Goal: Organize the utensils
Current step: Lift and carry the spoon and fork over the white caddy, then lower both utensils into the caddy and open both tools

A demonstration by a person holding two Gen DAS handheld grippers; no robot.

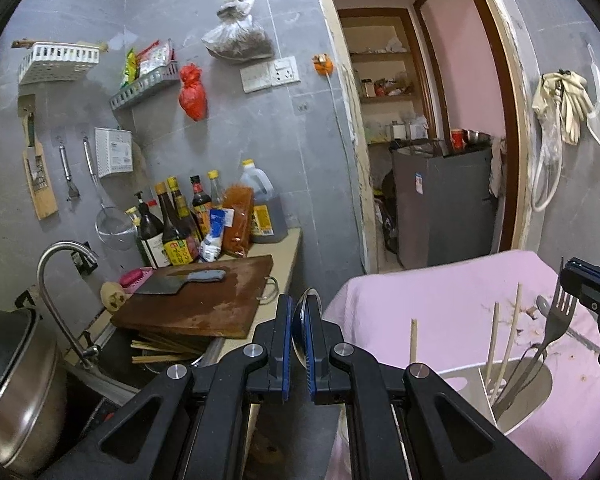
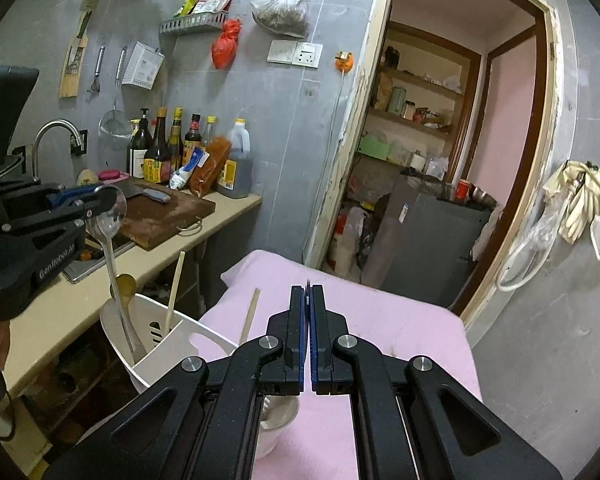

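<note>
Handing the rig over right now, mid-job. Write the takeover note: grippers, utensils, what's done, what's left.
Left hand-held gripper: shut on the spoon at its bowl, with the handle down inside the white holder.
Right hand-held gripper: shut on the fork at the tines, with the handle in the same holder.
The holder stands on the pink cloth.
Done: chopsticks stand in it.
Left: probably just release both utensils, then check the cloth for strays.

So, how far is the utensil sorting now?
Done: chopsticks and a gold spoon stand in the white holder. In hand: left gripper grips a spoon by its bowl, right gripper a fork, both handles down in the holder. Left: release both.
</note>
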